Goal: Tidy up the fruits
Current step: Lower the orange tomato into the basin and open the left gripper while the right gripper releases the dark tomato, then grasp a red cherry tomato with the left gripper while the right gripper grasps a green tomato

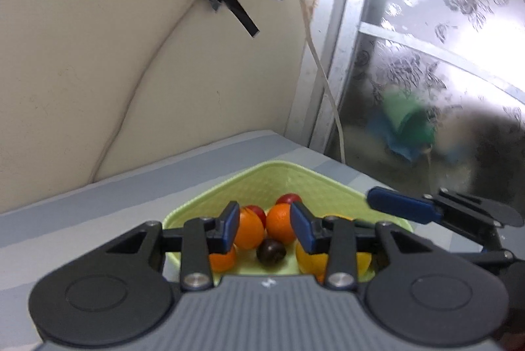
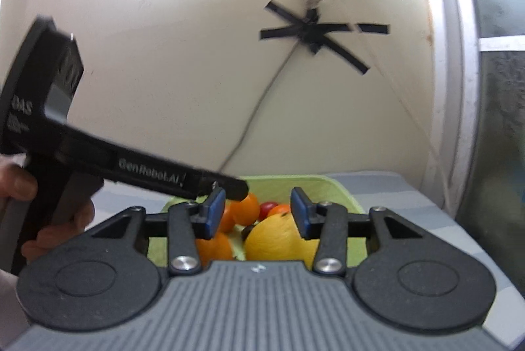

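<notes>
Both hand-held grippers — left [image 1: 264, 228], right [image 2: 258, 213] — hover spread and empty over the green tray [image 1: 315, 183], probably choosing a fruit.

Daylight comes through the frosted window [image 1: 443, 62], glaring white on its upper panes. In the right wrist view the wall [image 2: 183, 55] above the tape cross [image 2: 316, 34] is blown out. Fisheye bending curves the wall edges; both views are slightly soft, shapes behind the window smeared.
</notes>
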